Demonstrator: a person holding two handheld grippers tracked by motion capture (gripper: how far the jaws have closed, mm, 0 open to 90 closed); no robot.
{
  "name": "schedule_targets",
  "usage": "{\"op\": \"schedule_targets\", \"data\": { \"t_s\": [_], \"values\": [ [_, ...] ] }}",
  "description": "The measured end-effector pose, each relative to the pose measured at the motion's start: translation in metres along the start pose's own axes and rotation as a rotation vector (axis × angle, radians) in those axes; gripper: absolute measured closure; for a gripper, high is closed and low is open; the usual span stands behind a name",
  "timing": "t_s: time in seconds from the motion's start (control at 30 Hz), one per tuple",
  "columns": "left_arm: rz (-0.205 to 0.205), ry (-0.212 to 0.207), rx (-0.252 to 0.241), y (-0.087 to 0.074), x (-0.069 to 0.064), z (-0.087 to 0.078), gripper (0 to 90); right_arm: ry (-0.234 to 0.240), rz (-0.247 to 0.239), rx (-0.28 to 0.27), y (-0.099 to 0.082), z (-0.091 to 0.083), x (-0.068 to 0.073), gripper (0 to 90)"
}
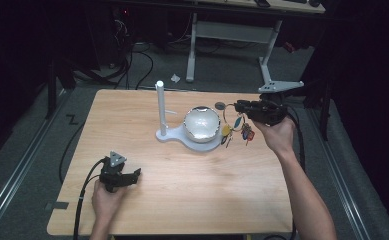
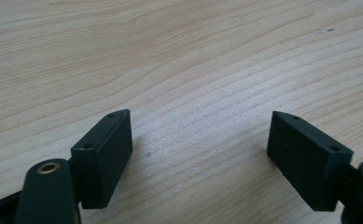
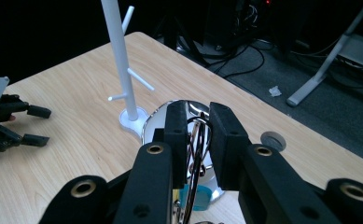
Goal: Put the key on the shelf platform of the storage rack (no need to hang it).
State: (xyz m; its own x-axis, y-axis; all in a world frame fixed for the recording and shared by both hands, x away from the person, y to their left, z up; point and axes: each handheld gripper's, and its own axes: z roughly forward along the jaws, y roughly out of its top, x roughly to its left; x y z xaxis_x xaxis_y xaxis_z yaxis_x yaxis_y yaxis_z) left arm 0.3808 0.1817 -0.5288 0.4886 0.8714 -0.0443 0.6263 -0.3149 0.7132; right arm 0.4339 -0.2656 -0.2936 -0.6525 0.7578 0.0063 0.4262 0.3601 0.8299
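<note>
In the high view's lower left, the left gripper rests on the table, jaws spread with bare wood between them. At centre stands a white stand with a shiny bowl. Right of the bowl, the key ring hangs from the right gripper, whose 2 jaws pinch it. The keys dangle just beside the bowl, small and hard to make out.

tongs: black | stand: white | bowl: mirror silver | key tags: yellow, blue, red | table: pale woodgrain
</note>
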Motion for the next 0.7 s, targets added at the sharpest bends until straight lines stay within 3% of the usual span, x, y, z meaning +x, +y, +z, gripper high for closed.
{"op": "schedule_targets", "data": {
  "t_s": [0.7],
  "values": [
    [0.0,0.001,-0.001,0.0,0.0,0.0,22.8,0.031,-0.014,0.006,0.027,0.023,0.007,78.9]
  ]
}}
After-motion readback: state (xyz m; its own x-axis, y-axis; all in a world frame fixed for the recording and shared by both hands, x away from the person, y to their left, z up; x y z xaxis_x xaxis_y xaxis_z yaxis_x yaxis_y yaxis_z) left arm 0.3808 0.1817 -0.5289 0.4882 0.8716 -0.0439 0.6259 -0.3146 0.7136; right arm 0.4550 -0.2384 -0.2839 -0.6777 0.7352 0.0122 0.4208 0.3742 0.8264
